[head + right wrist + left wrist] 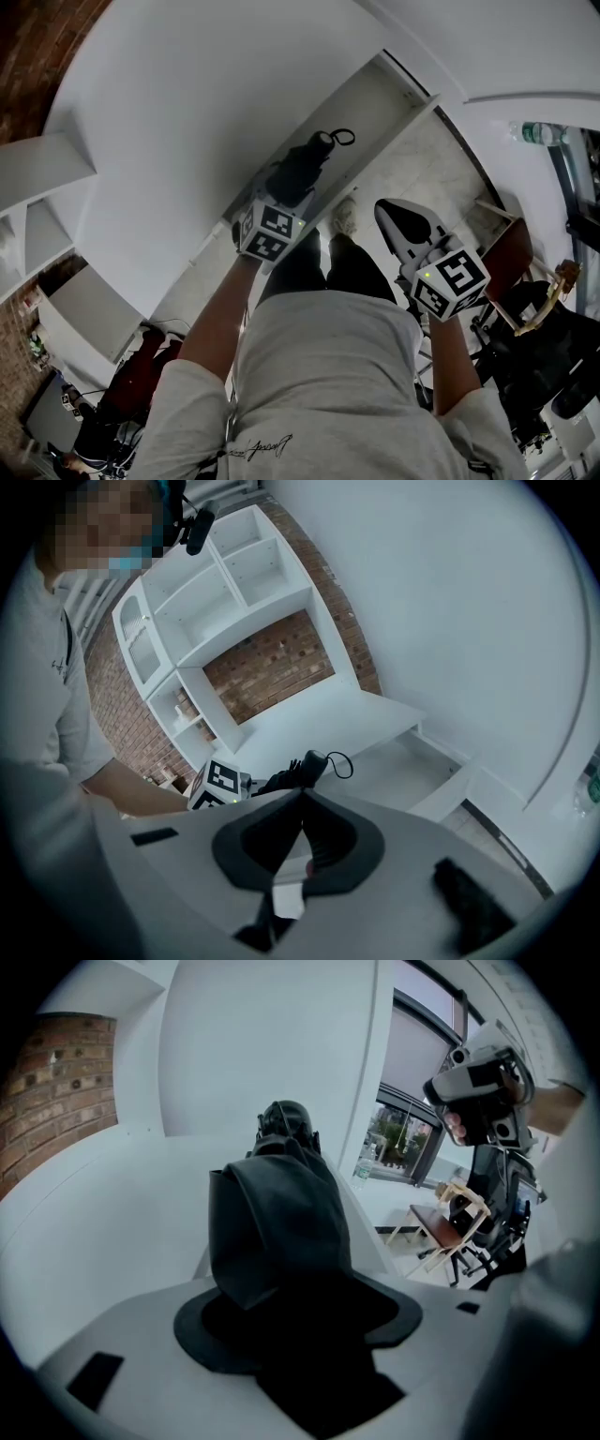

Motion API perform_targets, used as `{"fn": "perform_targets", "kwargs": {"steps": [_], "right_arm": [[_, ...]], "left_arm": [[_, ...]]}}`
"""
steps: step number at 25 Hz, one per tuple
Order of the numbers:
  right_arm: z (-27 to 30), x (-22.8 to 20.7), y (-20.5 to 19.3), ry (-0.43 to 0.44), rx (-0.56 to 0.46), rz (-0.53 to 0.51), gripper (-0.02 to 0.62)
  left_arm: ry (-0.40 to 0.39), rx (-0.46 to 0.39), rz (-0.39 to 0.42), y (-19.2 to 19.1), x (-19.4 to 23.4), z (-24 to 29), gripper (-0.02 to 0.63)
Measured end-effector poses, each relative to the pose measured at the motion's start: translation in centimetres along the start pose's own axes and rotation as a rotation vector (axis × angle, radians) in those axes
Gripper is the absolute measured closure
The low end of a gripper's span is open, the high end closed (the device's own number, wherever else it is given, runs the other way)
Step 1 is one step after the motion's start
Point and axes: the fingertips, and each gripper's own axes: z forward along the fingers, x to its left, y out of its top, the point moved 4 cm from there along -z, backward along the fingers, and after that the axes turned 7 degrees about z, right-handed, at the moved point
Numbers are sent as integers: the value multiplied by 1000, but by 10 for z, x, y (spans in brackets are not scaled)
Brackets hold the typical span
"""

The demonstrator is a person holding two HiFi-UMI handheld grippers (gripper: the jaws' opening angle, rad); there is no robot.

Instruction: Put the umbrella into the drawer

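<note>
Left gripper (pixel 292 1302): clamped on the near end of a folded black fabric umbrella (pixel 277 1208). Dark cloth is seen filling the gap between the jaws.
Umbrella axis: laid straight ahead along the left jaws. The rounded black handle knob (pixel 284 1121) is carried at the far end, with a thin black cord loop (pixel 343 138) beyond it.
Right gripper (pixel 300 803): jaws pressed together, nothing held. It is positioned off to the right of the left tool, well apart from the umbrella.
Nearer hand: the left, since the umbrella is already held in it.
Drawer: an open white shallow drawer (pixel 380 98) is found ahead of and below the left jaws. Its long side is aligned roughly with the umbrella's axis.
Contact: whether the umbrella is touching the drawer floor cannot be told.
Step judged: lowering and release not yet done; a downward move along the present axis is expected to suffice.
</note>
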Motion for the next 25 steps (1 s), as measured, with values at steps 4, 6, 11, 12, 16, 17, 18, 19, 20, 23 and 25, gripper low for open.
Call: {"fn": "perform_targets", "kwargs": {"steps": [4,6,11,12,16,17,18,19,20,23,25], "right_arm": [[1,-3,-2,-1,6,7,568],[1,-4,-2,-4,13,10,568],[2,-10,-6,-8,23,13,568],[2,-11,-6,-10,26,16,568],[3,-13,-7,-9,29,20,568],[3,-14,-8,-7,27,20,568],[2,-14,-9,-7,26,20,568],[2,-14,-10,-8,28,21,568],[1,-14,-10,-11,31,23,568],[-1,-15,-11,-17,33,25,568],[-2,-15,-11,-22,33,27,568]], "left_arm": [[-10,26,4,-5,-1,9,319],[-16,45,12,-8,-2,14,319],[-25,77,17,-13,-3,26,319],[-27,83,16,-14,-3,28,319],[-34,97,6,-17,0,36,319],[-36,100,2,-17,0,38,319],[-37,102,-2,-18,1,40,319],[-38,104,-5,-18,1,42,319],[-39,106,-7,-18,1,43,319],[-43,128,-14,-18,1,48,319],[-45,149,-19,-23,1,52,319]]}}
